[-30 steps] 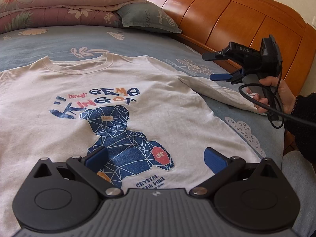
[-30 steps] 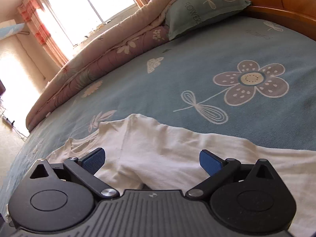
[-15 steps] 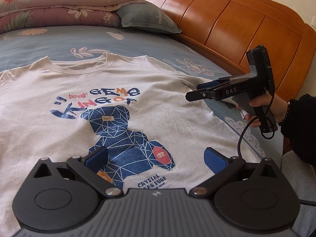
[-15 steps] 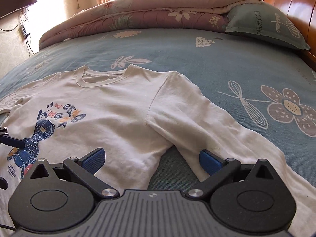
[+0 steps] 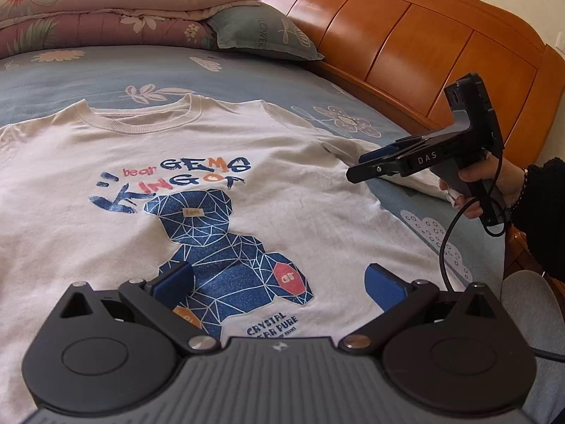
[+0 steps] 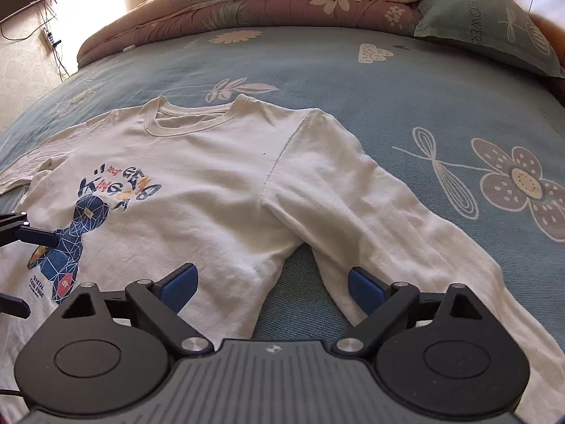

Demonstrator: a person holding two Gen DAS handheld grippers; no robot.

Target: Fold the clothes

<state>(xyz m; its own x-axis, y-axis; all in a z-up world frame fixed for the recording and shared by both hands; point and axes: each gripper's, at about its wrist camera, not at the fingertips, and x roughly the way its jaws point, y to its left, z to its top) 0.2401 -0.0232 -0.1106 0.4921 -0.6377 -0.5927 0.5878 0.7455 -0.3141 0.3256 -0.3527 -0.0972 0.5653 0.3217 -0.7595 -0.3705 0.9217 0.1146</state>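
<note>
Left wrist view: white long-sleeved cotton shirt with a blue geometric bear print (image 5: 219, 190) lies flat, face up, on the blue flower-patterned bed sheet (image 5: 106, 74), collar toward the folded pink floral quilt (image 5: 88, 17). Left gripper (image 5: 279, 282) hovers over the shirt's lower hem, blue pads spread wide, nothing between them, released. Further right, grey-green pillow (image 5: 261, 31) sits against the orange wooden headboard (image 5: 423, 53). Right gripper (image 5: 370, 164) is side-on above the shirt's sleeve near the armpit, held by a hand (image 5: 491, 183) in a dark sleeve.

Right wrist view: left gripper's black fingers (image 6: 21, 229) poke in at the left edge over the bear print. Right gripper's jaws are closing but apart; between the pads is the armpit gap, shirt body under the left pad, sleeve (image 6: 388, 219) under the right. No grasp on fabric.
</note>
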